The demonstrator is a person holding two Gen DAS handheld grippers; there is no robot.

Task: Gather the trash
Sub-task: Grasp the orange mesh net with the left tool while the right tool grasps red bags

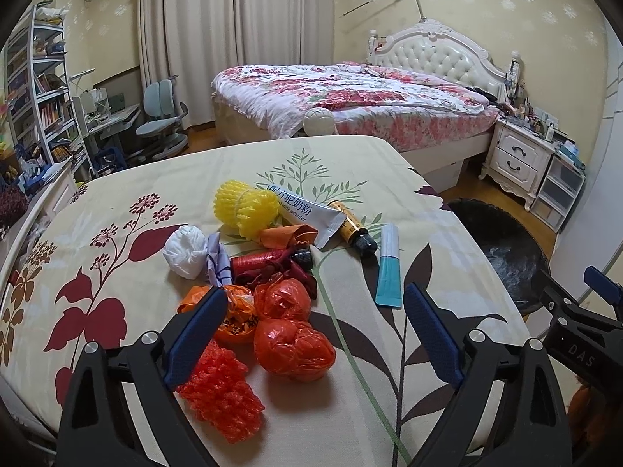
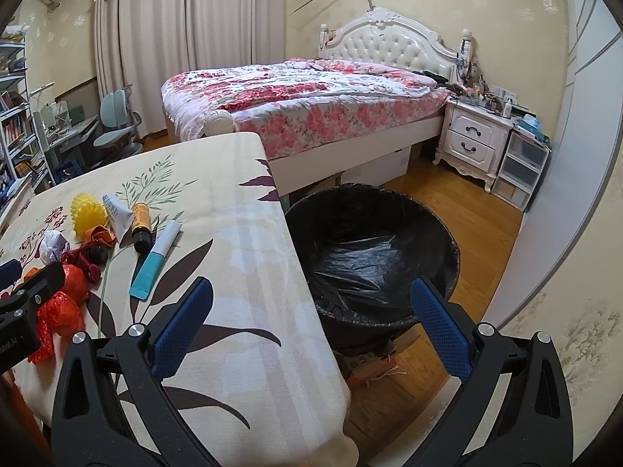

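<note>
A heap of trash lies on the floral tablecloth [image 1: 117,202]: two knotted orange bags [image 1: 294,344], an orange foam net [image 1: 220,393], a yellow foam net [image 1: 243,206], a white paper wad [image 1: 185,249], a red wrapper [image 1: 264,264], a milk powder sachet [image 1: 307,214], a yellow bottle [image 1: 352,229] and a teal tube [image 1: 389,272]. My left gripper [image 1: 313,299] hovers open above the orange bags, its pads touching nothing. My right gripper [image 2: 311,288] is open and empty, straddling the table's edge and the black-lined bin [image 2: 373,257].
The bin stands on the wooden floor just right of the table's corner. Behind it are a bed with a floral quilt [image 2: 311,105], a white nightstand [image 2: 473,142] and plastic drawers [image 2: 520,171]. A desk, chair [image 1: 161,120] and bookshelf [image 1: 39,89] fill the far left.
</note>
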